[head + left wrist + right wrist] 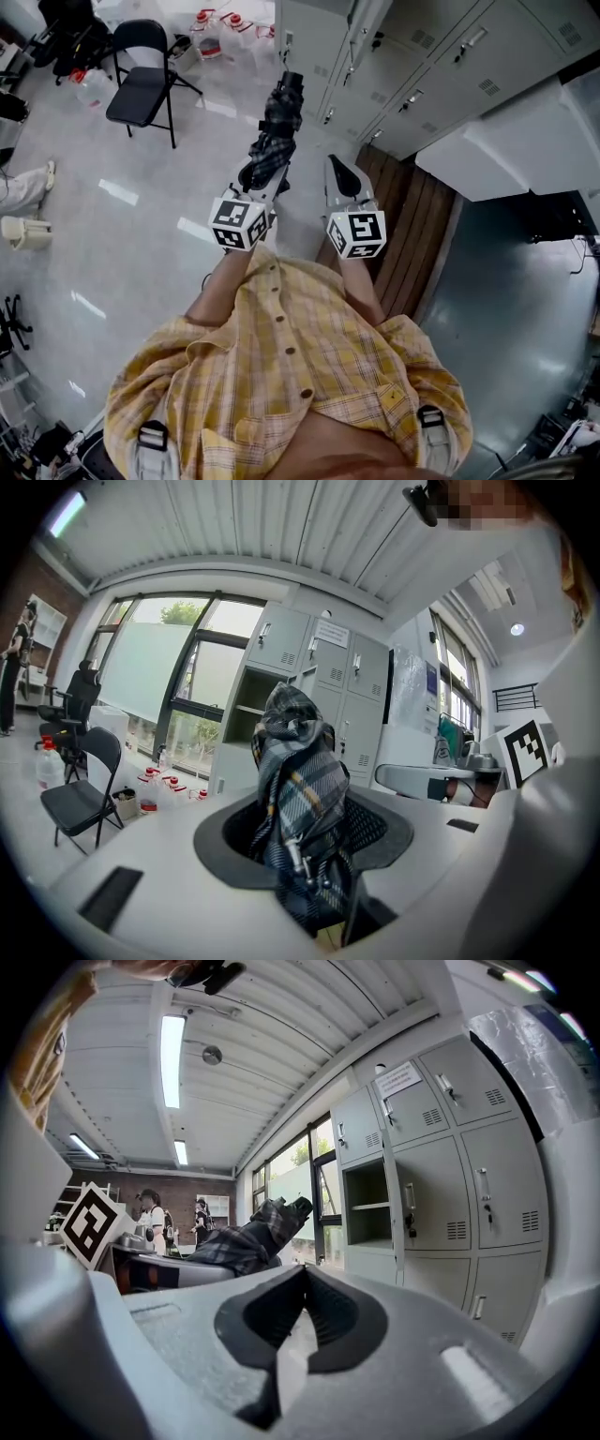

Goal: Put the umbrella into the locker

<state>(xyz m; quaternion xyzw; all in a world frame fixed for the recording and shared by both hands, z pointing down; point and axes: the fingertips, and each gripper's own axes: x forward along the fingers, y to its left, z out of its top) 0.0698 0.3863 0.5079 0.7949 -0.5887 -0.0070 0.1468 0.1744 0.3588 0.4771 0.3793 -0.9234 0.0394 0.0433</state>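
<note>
A folded dark plaid umbrella [279, 117] sticks out forward from my left gripper [265, 173], which is shut on its lower part. In the left gripper view the umbrella [295, 771] stands up between the pads and hides part of the grey lockers behind it. One locker compartment [255, 705] there is open, with a shelf inside. My right gripper [339, 173] is beside the left one, shut and empty. In the right gripper view its pads [323, 1312] meet at the tips, the umbrella [248, 1237] lies to the left, and the open locker [367, 1208] is ahead.
A black folding chair [141, 89] stands on the shiny floor to the left, with several bottles [220, 23] near the window. A wooden platform [412, 225] runs along the locker bank [422, 66]. People [155, 1218] stand far off at the back.
</note>
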